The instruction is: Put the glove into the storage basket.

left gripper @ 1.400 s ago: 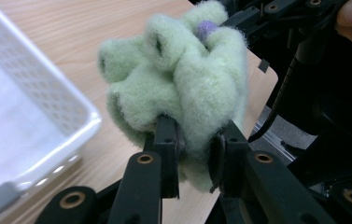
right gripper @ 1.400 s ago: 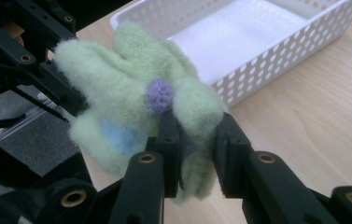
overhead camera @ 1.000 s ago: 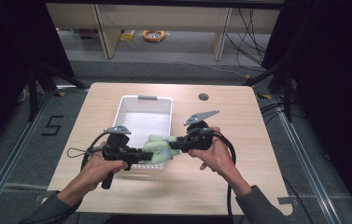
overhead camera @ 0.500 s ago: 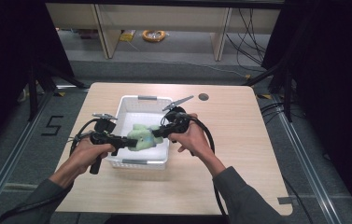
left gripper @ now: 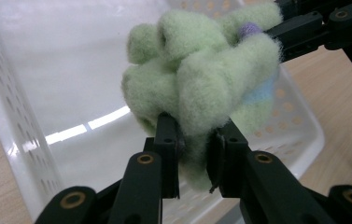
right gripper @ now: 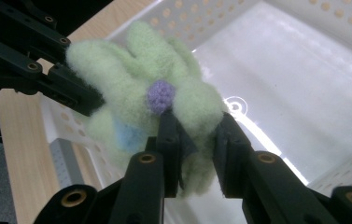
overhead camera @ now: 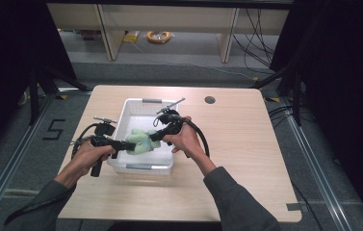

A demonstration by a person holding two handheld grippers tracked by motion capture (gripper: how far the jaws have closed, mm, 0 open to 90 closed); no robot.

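A fluffy pale-green glove [overhead camera: 140, 141] with a purple bobble [right gripper: 160, 94] and a light blue patch hangs over the white perforated basket [overhead camera: 132, 107], near its front half. My left gripper [overhead camera: 130, 145] comes in from the left and is shut on the glove [left gripper: 201, 79]; its jaws pinch a fold of the fleece. My right gripper [overhead camera: 153, 136] comes in from the right and is shut on the other side of the glove [right gripper: 141, 88]. Both grippers carry it between them above the basket floor.
The basket sits mid-left on a light wooden table [overhead camera: 246, 144] with a round cable hole [overhead camera: 210, 100] at the back. Black cables loop from both grippers. Shelving and an orange cable coil [overhead camera: 158, 35] lie beyond the table on the floor.
Both hands have carried the glove leftward and away from the table's front, from in front of the basket's near right corner to over the basket, a little lower. Both grips stay as they were.
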